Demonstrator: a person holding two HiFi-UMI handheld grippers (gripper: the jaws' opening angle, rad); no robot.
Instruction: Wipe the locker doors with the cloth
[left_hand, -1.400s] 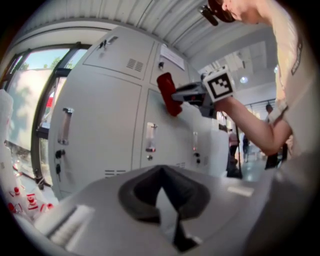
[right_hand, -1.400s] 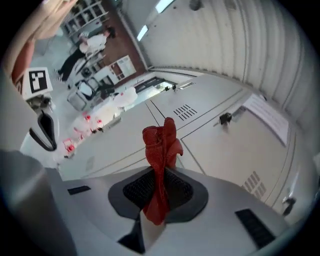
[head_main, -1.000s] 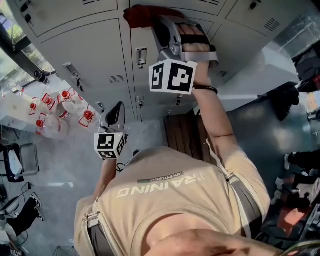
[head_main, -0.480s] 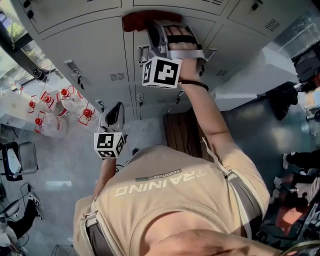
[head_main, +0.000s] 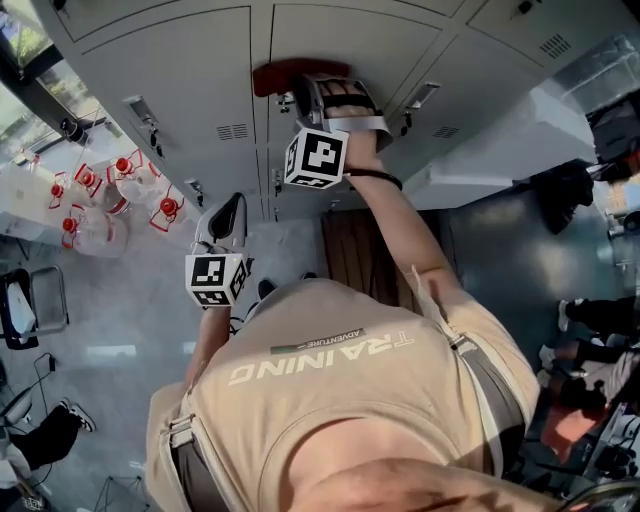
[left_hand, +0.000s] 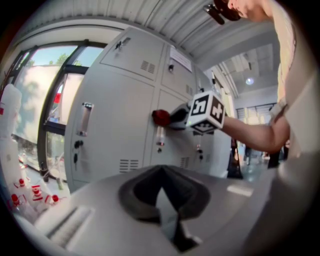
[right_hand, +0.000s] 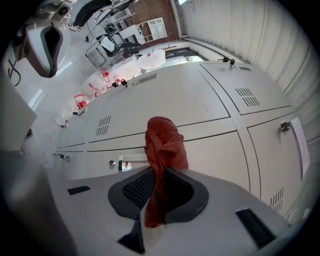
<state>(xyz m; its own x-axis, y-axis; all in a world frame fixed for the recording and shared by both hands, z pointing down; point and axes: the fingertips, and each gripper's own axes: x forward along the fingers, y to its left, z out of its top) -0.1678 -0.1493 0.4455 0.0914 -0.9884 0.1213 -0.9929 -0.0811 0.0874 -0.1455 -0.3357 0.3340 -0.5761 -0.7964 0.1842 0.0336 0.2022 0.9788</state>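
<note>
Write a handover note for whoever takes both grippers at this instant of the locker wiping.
Right gripper: shut on the red cloth, pressed against a grey locker door near its handle.
Left gripper: shut, empty, held low, clear of the lockers.
Done: cannot tell which doors are wiped.
Left: probably wipe across this door, then its neighbours.

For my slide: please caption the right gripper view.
The right gripper, shut on a red cloth, faces grey locker doors.
</note>
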